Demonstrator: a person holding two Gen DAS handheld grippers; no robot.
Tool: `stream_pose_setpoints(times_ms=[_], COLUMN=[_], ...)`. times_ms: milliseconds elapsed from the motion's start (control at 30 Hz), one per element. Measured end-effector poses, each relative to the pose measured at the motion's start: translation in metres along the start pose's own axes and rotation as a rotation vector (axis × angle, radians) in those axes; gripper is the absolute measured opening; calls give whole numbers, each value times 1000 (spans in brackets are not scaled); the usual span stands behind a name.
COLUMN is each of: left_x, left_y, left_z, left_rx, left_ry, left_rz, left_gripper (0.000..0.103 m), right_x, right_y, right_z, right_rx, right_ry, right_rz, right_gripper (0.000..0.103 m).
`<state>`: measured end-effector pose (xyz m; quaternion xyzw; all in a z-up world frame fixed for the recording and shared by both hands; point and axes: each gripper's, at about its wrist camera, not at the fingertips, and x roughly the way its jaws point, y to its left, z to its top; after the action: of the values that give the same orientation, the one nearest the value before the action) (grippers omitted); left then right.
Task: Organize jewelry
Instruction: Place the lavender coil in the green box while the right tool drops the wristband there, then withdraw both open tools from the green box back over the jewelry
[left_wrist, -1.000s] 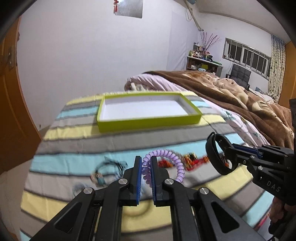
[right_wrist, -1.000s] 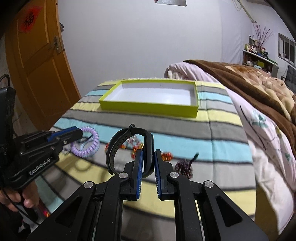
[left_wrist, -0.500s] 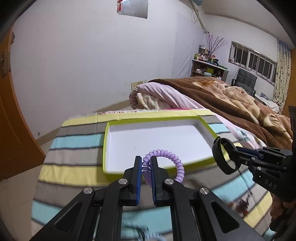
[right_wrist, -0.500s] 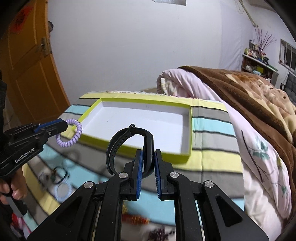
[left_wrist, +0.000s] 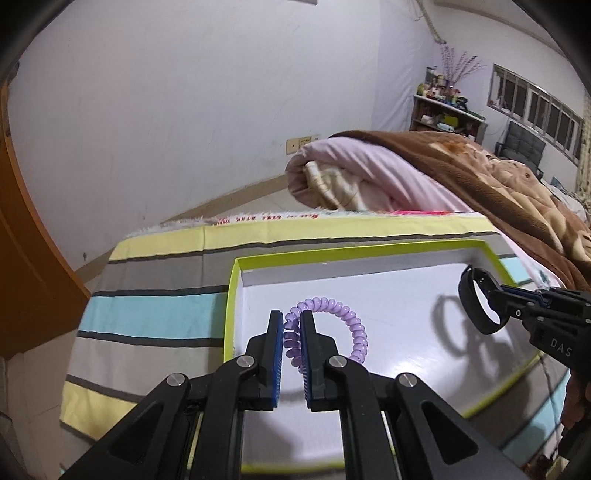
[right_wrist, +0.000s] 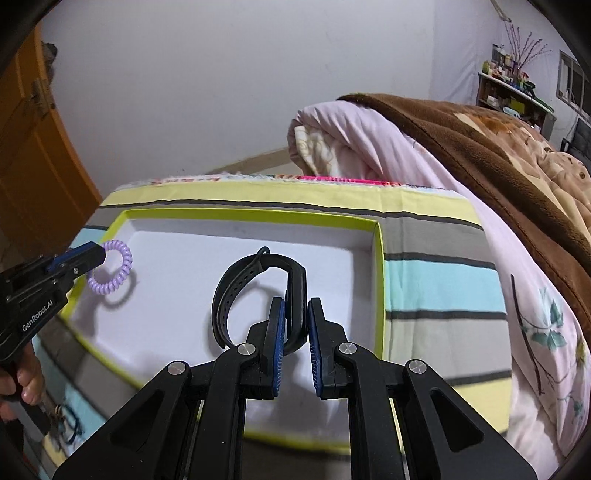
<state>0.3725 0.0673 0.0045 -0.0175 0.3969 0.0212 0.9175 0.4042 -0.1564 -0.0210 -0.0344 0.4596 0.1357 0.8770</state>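
Note:
My left gripper (left_wrist: 291, 325) is shut on a purple spiral hair tie (left_wrist: 341, 314) and holds it above the left part of the green-rimmed white tray (left_wrist: 231, 295). My right gripper (right_wrist: 296, 314) is shut on a black wristband (right_wrist: 255, 280) and holds it above the tray's right half (right_wrist: 380, 266). In the left wrist view the wristband (left_wrist: 478, 301) hangs over the tray's right side. In the right wrist view the hair tie (right_wrist: 110, 266) hangs by the tray's left rim. Both items cast shadows on the tray floor.
The tray sits on a striped cloth (left_wrist: 155, 306) over the table. A bed with a pink quilt (right_wrist: 369, 133) and brown blanket (right_wrist: 498, 147) lies to the right. An orange door (right_wrist: 29, 155) stands at left. A dark trinket (right_wrist: 68, 424) lies on the cloth at lower left.
Both grippers moved forward from over the loose jewelry on the cloth until they are over the tray, each still holding its item.

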Motion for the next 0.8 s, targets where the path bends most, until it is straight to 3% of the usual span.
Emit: stream_pose_setpoints(times_ms=[267,400,800], left_x=[24,23,-43], left_y=[14,16,6], left_z=[-1,-2,-30], left_rx=[-56,-69,-58], left_ry=[30,31,-52], left_rz=[-23,-47,-115], left_gripper=[9,9,9], right_x=[18,12,-49], right_y=[-6,-5,12], right_z=[2,-1,-28], right_rx=[26,31,3], right_ry=[25,6,-95], right_rz=[21,42,83], right_gripper=[15,35,37])
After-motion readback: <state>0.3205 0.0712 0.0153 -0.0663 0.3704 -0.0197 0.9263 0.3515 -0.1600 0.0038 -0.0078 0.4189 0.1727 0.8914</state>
